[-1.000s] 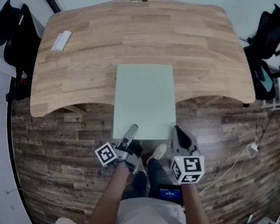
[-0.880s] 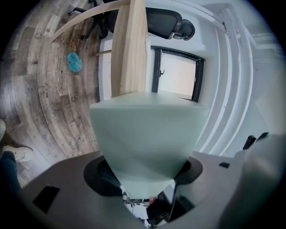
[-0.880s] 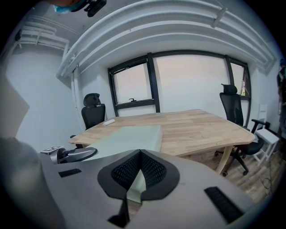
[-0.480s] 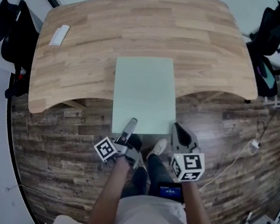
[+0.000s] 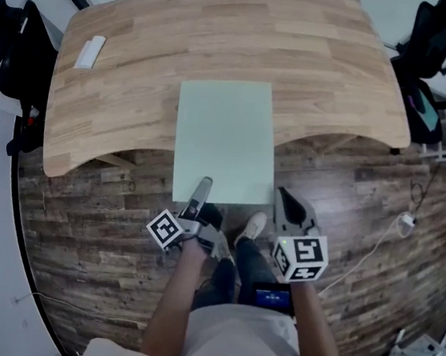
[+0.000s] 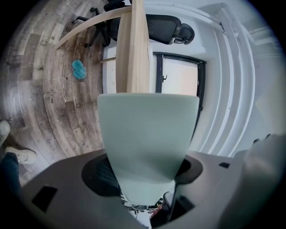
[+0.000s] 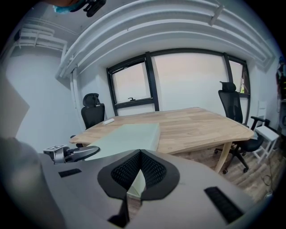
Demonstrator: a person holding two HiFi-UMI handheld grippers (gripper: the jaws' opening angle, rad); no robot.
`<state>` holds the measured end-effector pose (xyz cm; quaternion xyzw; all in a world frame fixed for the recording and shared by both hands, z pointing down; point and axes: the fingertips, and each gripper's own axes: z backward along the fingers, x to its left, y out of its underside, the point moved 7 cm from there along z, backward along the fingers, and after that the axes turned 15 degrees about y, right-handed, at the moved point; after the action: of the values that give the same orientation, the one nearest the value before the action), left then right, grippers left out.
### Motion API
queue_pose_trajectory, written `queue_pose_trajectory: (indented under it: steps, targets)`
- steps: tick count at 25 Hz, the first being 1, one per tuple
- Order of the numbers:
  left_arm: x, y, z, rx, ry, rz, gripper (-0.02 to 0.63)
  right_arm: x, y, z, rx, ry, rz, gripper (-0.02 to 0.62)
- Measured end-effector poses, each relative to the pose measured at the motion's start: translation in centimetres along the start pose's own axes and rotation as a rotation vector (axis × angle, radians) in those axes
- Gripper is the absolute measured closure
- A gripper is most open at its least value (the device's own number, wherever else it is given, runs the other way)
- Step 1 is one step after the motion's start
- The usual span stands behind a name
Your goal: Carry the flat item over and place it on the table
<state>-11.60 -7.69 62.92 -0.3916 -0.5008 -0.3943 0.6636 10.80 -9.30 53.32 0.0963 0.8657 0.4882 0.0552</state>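
Over the near edge of the table (image 5: 224,36), the green board (image 5: 224,137) has moved further in than a second ago. The left gripper (image 5: 203,185) and right gripper (image 5: 282,198) both pinch its near edge, out over the floor.

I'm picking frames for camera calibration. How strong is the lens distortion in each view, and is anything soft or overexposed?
Head view: sharp, floor planks bowed. Left gripper view: heavy fisheye, dark corners, green sheet close and soft. Right gripper view: fisheye curves ceiling lines; windows washed out.
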Motion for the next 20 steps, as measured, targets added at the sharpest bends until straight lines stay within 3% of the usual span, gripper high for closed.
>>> queue_pose_trajectory:
  steps: [13,20]
  targets:
    - [0.12,0.79,-0.18,0.002,-0.021,0.004,0.319,-0.24,0.33,0.58,0.004,-0.010,-0.011,0.598]
    - [0.51,0.72,-0.33,0.008,-0.075,-0.012,0.309,-0.23,0.15,0.54,-0.001,-0.019,-0.013,0.598]
